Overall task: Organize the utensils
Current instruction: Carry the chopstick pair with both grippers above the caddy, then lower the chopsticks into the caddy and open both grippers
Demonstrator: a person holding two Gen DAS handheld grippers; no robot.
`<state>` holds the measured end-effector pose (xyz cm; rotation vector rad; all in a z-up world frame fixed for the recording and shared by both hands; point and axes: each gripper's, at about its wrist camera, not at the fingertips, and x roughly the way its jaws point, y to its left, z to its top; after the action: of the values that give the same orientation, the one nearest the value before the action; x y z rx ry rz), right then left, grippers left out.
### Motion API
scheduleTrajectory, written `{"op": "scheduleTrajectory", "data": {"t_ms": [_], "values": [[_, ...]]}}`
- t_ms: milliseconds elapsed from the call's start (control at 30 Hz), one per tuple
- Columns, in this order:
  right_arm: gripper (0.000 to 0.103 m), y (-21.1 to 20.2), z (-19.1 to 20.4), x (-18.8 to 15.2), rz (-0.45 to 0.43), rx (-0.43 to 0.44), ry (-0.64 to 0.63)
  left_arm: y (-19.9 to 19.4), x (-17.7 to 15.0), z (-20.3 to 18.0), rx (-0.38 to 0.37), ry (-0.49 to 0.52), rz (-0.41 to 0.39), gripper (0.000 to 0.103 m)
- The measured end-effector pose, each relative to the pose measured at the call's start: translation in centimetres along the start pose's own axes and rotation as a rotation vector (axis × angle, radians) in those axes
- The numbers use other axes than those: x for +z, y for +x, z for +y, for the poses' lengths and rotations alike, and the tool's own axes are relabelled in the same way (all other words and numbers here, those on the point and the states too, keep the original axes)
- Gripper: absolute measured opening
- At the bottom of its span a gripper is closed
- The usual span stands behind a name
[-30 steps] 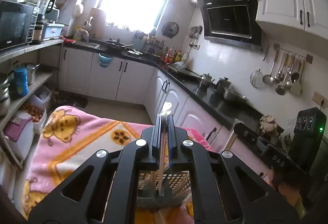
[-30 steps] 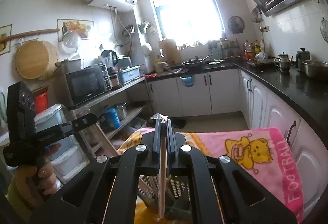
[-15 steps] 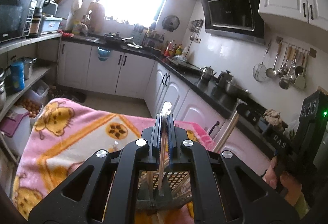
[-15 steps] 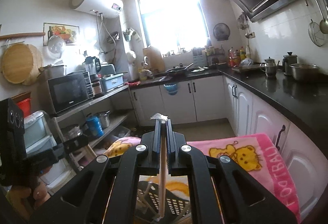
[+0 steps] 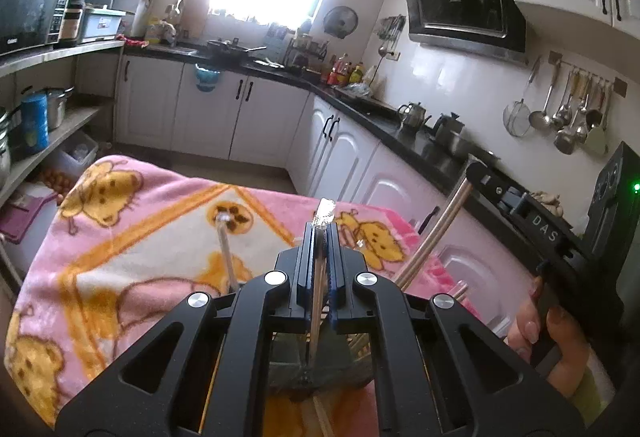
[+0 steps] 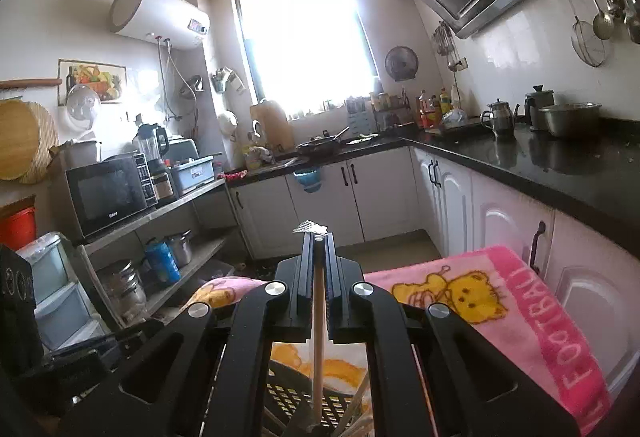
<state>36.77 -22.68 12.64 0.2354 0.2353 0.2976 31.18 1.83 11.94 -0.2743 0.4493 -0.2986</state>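
My left gripper (image 5: pixel 319 227) is shut on a thin wooden chopstick (image 5: pixel 316 321) whose lower end hangs over a dark perforated utensil basket (image 5: pixel 320 357). My right gripper (image 6: pixel 316 237) is shut on another wooden chopstick (image 6: pixel 318 357) held upright over the same black basket (image 6: pixel 296 397). In the left wrist view the right gripper's body (image 5: pixel 540 229) shows at the right with its chopstick (image 5: pixel 436 233) slanting down into the basket. More chopsticks (image 5: pixel 224 249) stand in the basket.
A pink cartoon blanket (image 5: pixel 120 237) covers the table; it also shows in the right wrist view (image 6: pixel 500 301). White cabinets under a black counter (image 6: pixel 540 165) run along the right. Shelves with a microwave (image 6: pixel 108 193) and pots stand at the left.
Both grippers have risen and tilted up, each still holding its chopstick. The right gripper has come closer to the left one, its chopstick now slanting into the basket.
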Motion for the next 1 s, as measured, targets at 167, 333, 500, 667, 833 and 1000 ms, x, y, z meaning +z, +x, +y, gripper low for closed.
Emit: {"op": "scheduleTrajectory", "data": {"t_ms": [167, 333, 500, 667, 833, 1000], "values": [[0.005, 0.9, 0.6, -1.8, 0.020, -0.011, -0.025, 0.4, -1.1, 0.4, 0.006, -0.005, 0.010, 0.001], [0.005, 1.6, 0.7, -3.2, 0.030, -0.016, -0.019, 0.6, -1.8, 0.9, 0.000, -0.018, 0.022, 0.001], [0.005, 2.1, 0.6, -4.1, 0.033, -0.024, -0.009, 0.7, -2.1, 1.0, 0.003, -0.014, 0.022, 0.001], [0.005, 2.2, 0.7, -5.0, 0.043, -0.025, -0.009, 1.0, -2.7, 0.8, 0.005, -0.004, 0.036, 0.001], [0.005, 2.1, 0.2, -5.4, 0.062, -0.020, 0.011, 1.1, -3.0, 0.6, 0.013, 0.000, 0.033, 0.001], [0.005, 1.8, -0.1, -5.6, 0.085, -0.019, 0.015, 1.1, -3.1, 0.7, 0.018, -0.005, 0.039, 0.001]]}}
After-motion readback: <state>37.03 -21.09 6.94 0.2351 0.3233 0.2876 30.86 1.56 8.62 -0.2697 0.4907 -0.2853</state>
